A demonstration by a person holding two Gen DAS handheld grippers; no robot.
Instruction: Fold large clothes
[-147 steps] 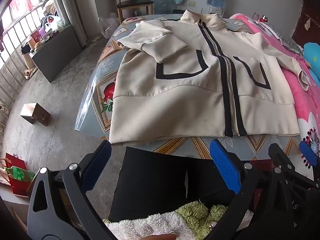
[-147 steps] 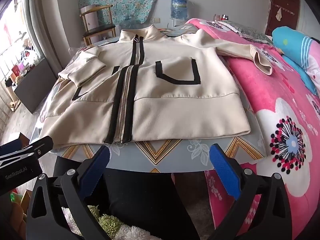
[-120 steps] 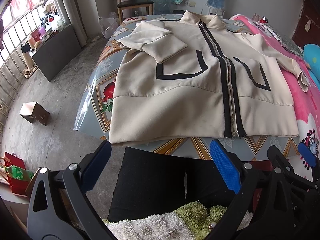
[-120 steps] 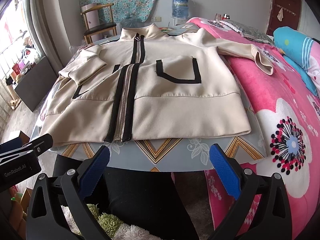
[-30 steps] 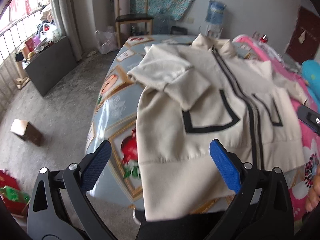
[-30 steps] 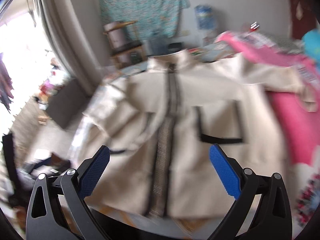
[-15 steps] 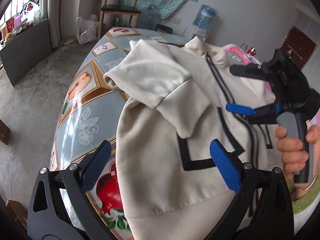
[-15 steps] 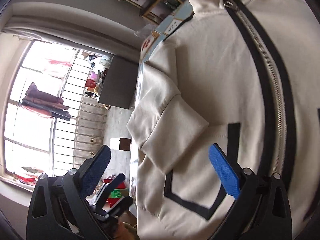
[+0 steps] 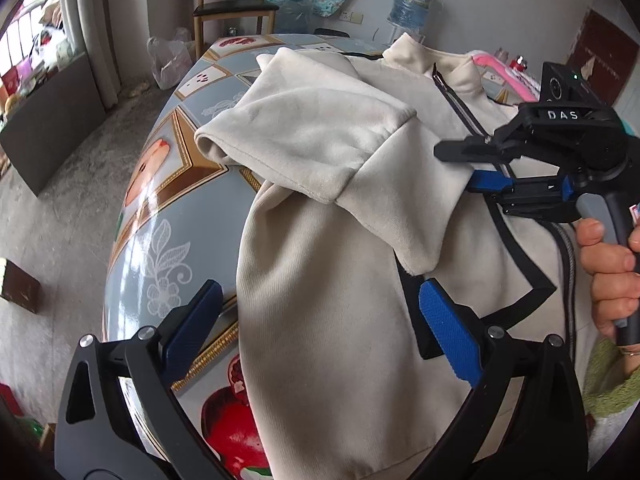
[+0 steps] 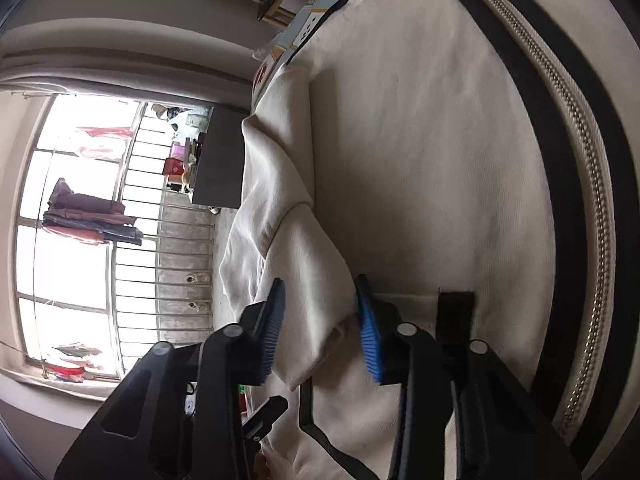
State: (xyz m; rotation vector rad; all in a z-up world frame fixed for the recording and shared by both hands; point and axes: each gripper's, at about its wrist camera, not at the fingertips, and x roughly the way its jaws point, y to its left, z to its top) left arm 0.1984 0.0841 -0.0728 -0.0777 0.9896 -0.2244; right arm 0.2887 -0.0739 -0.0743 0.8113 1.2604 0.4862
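A cream zip jacket (image 9: 340,272) with black trim lies flat on the patterned table (image 9: 176,184). Its left sleeve (image 9: 320,148) is folded across the chest, cuff (image 9: 416,248) pointing toward me. My left gripper (image 9: 316,328) is open above the jacket's side edge, holding nothing. My right gripper (image 9: 456,168) reaches in from the right, turned on its side. In the right wrist view its jaws (image 10: 320,320) straddle the sleeve cuff (image 10: 316,312), partly closed with a gap still visible. The zipper (image 10: 580,160) runs along the right.
A wooden chair (image 9: 236,12) and a water bottle (image 9: 414,0) stand behind the table. A dark cabinet (image 9: 52,108) sits by the barred window (image 10: 80,220) at left. A small box (image 9: 18,292) lies on the floor. Pink bedding (image 9: 508,76) lies beyond the jacket.
Both grippers moved from the near table edge over the jacket. The right gripper rolled sideways, came in at the folded sleeve cuff and its jaws narrowed around it.
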